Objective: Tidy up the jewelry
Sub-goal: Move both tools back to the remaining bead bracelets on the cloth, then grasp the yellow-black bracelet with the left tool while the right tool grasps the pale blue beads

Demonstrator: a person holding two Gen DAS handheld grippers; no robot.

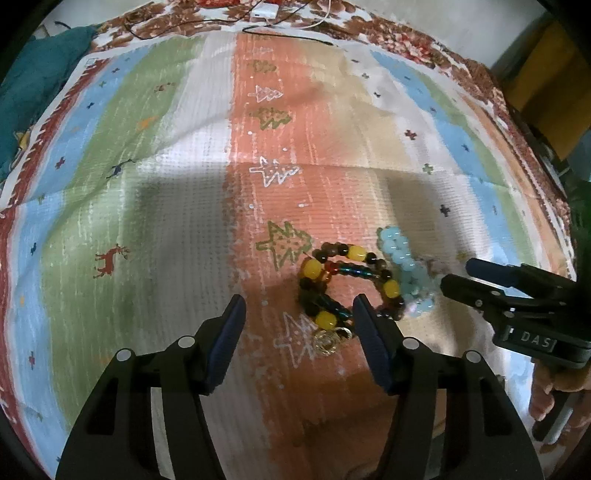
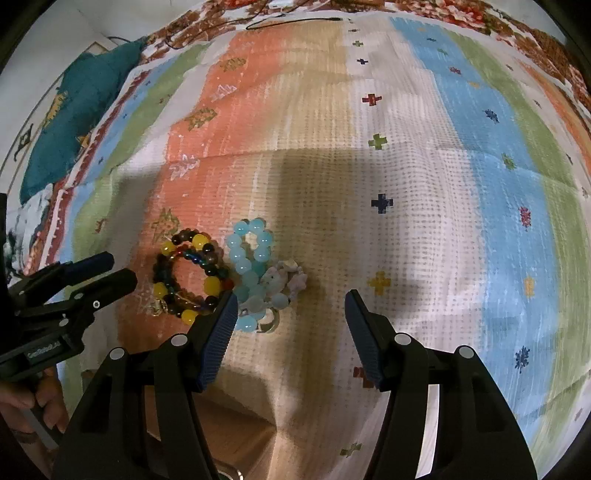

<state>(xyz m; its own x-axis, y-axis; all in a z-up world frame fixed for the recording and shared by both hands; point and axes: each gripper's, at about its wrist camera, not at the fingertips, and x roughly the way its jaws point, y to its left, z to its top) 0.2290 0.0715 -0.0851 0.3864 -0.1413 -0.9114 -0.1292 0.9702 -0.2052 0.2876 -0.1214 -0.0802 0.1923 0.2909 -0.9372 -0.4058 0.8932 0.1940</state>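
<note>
A dark bead bracelet with yellow beads (image 1: 347, 284) lies on the striped cloth, with a small gold charm (image 1: 328, 339) at its near side. A light blue bead bracelet (image 1: 402, 266) lies touching it on the right. My left gripper (image 1: 299, 314) is open just in front of the dark bracelet, its right finger next to the beads. My right gripper (image 2: 290, 310) is open, its left finger beside the blue bracelet (image 2: 251, 266) and the dark bracelet (image 2: 192, 273). Each gripper shows in the other's view: the right one (image 1: 476, 280) and the left one (image 2: 107, 273).
The striped patterned cloth (image 1: 184, 184) covers the whole surface. A teal cloth (image 1: 40, 85) lies at the far left. Cables and a white adapter (image 1: 264, 11) lie at the far edge. Pale shell-like beads (image 2: 288, 280) sit by the blue bracelet.
</note>
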